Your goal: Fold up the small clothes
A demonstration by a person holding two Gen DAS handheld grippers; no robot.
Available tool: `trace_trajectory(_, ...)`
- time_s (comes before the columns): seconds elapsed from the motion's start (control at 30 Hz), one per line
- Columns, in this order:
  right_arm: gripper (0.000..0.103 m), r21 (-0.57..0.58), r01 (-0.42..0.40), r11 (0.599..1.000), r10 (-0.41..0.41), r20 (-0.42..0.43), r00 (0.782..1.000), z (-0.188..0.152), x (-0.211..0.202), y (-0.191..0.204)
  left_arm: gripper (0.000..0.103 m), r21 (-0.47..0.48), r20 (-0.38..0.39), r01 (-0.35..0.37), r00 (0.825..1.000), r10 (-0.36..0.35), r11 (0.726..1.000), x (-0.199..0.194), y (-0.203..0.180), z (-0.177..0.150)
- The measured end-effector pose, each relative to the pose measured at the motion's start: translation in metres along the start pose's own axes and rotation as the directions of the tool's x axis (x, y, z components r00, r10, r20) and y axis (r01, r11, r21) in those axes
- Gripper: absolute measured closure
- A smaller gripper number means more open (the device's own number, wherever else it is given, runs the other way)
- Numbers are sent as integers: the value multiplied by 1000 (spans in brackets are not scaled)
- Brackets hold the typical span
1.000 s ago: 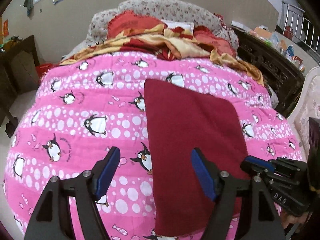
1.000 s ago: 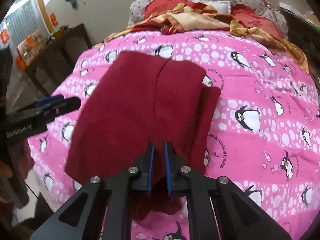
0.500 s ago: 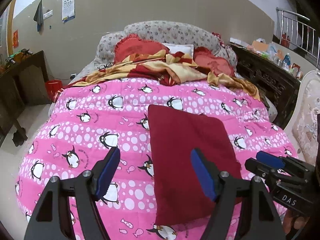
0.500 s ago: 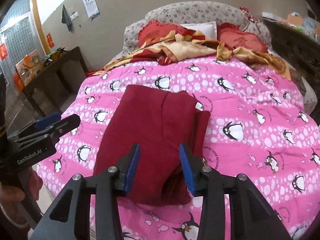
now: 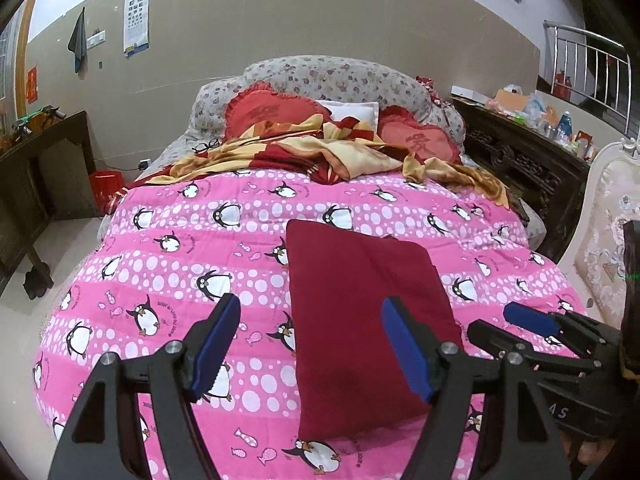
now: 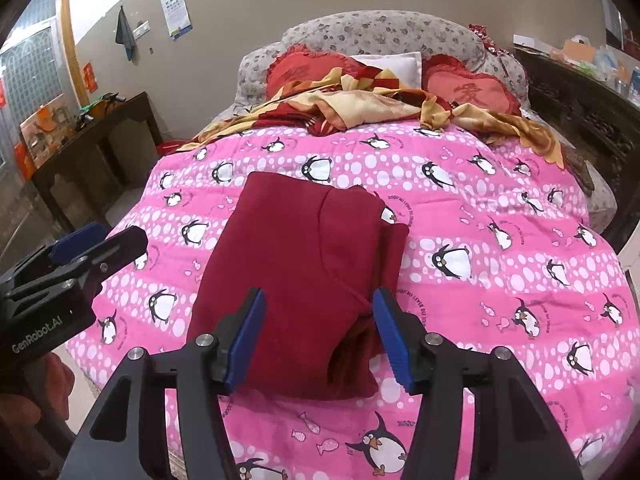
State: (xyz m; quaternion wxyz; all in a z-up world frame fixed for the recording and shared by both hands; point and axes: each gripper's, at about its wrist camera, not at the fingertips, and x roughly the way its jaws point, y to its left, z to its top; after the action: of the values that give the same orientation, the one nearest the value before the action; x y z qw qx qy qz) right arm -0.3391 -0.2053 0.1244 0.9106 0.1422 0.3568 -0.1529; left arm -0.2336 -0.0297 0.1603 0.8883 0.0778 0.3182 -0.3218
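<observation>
Nearest the cameras, the left gripper (image 5: 310, 344) hangs above the near edge of the bed with its blue-padded jaws spread wide and nothing between them; below it lies pink quilt and the left part of the garment. Just to its right, the right gripper (image 6: 320, 332) hovers over the near end of the dark red garment (image 6: 296, 276); its jaws have just been opening and now stand apart, the pads clear of the cloth, which lies below them and is not gripped. The garment lies flat and folded into a rough rectangle on the pink penguin quilt (image 6: 500, 264), near the front of the bed and slightly left of its middle, with a narrower folded layer showing along its right side. Beyond it the quilt runs back to a rumpled red and yellow blanket (image 5: 320, 152), and behind that two red heart-shaped cushions (image 6: 468, 88) and a white pillow (image 5: 352, 110) lean on the floral headboard (image 5: 340, 76). A dark carved cabinet (image 5: 520, 160) stands at the far right.
</observation>
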Motion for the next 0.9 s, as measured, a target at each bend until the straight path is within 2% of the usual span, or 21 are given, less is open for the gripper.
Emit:
trace_trajectory(0.67, 40, 19, -13, 1000, 13, -15, 1000, 0, 1, -2, 26, -1, -2, -2, 1000, 2, 1000, -2, -2, -2)
trace_trajectory(0.9, 40, 24, -12, 1000, 12, -35, 999, 1, 10, -1, 26, -3, -18, 0, 1000, 0, 1000, 8, 2, 0)
